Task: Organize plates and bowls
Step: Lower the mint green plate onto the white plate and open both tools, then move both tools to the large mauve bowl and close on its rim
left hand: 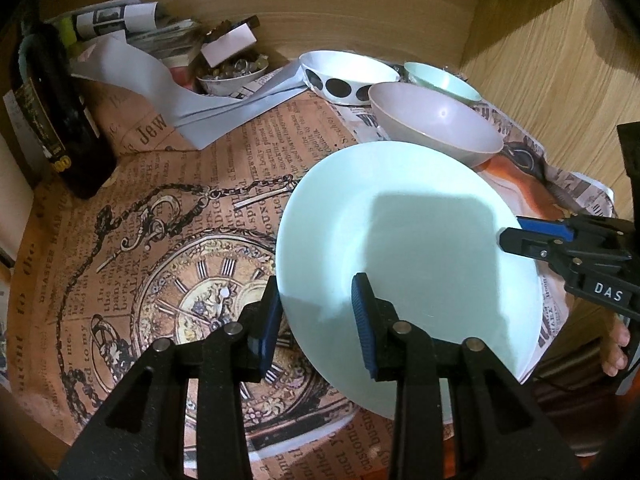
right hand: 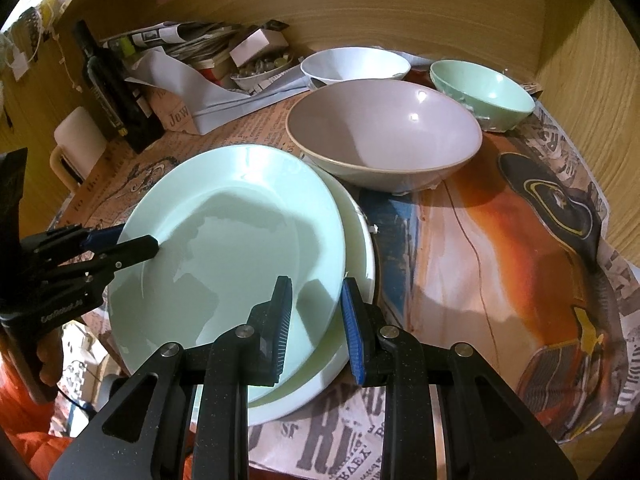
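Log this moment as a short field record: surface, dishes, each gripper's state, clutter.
surface: newspaper-print paper covering the table
plates: mint plate on top of a paler plate
bowls: large pinkish-grey bowl, white bowl with black dots, small mint bowl, all behind the plates
left gripper: open, fingers straddling the mint plate's rim
right gripper: open, fingers straddling the same plate's opposite rim
clutter: dark bottle, folded papers, small dish of bits

Two stacked plates [right hand: 240, 248], three empty bowls [right hand: 384, 136], one bottle [right hand: 108, 88], one trinket dish [right hand: 260, 70].
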